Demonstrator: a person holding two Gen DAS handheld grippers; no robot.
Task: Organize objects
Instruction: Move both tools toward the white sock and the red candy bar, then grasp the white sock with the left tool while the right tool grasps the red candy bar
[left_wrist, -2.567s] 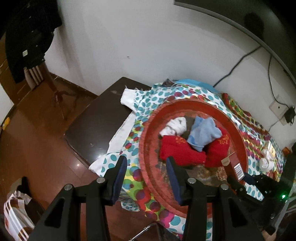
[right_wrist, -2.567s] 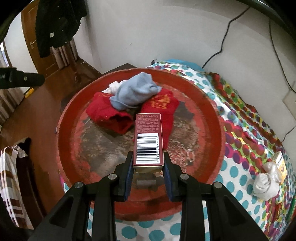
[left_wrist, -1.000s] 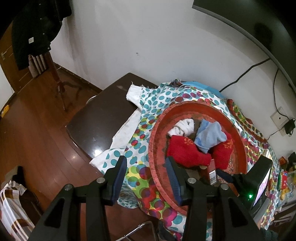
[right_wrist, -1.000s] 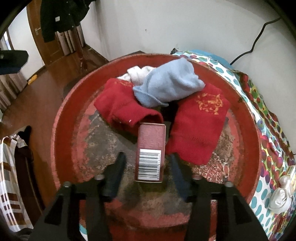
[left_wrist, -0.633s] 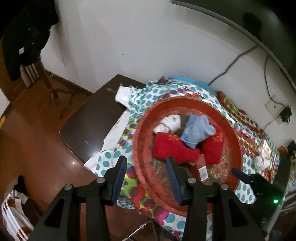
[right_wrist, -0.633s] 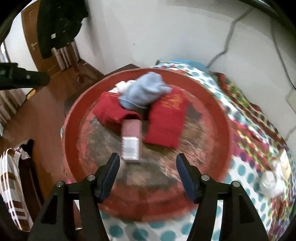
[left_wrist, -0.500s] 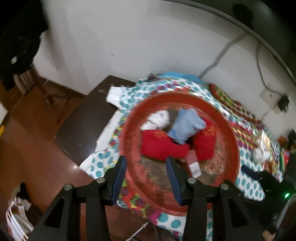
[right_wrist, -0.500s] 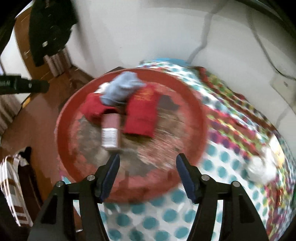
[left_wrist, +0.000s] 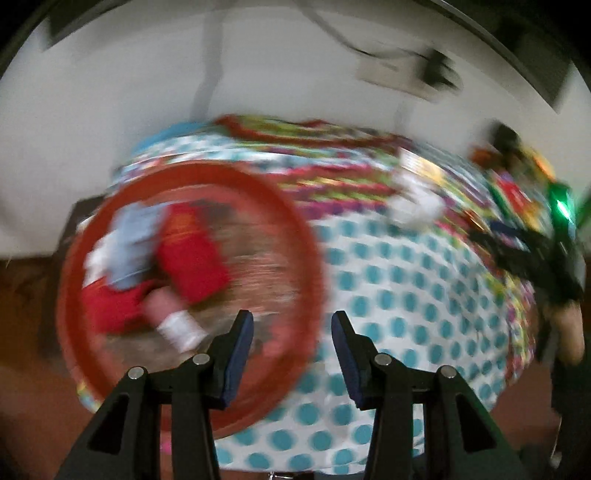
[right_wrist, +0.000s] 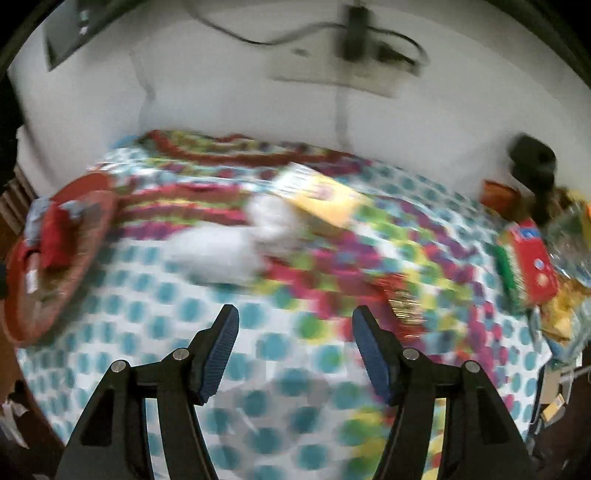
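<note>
Both views are blurred by motion. A round red tray (left_wrist: 306, 236) lies on a dotted tablecloth (left_wrist: 406, 288) and holds red cloths (left_wrist: 192, 254), a light blue cloth (left_wrist: 133, 236) and a maroon box with a barcode (left_wrist: 173, 321). My left gripper (left_wrist: 291, 332) is open and empty above the tray's right rim. My right gripper (right_wrist: 293, 328) is open and empty over the tablecloth (right_wrist: 240, 369), with a white bundle (right_wrist: 221, 251) and a yellow box (right_wrist: 325, 195) beyond it. The tray (right_wrist: 99, 192) shows at far left in the right wrist view.
A red and green carton (right_wrist: 528, 258) and crinkly packets (right_wrist: 569, 306) lie at the table's right edge. A white wall with cables and a socket (right_wrist: 351, 48) stands behind. The other gripper (left_wrist: 535, 254) shows at right in the left wrist view.
My right gripper opened, left the maroon box lying in the tray, and swung right toward the white bundle. My left gripper also swung right over the table.
</note>
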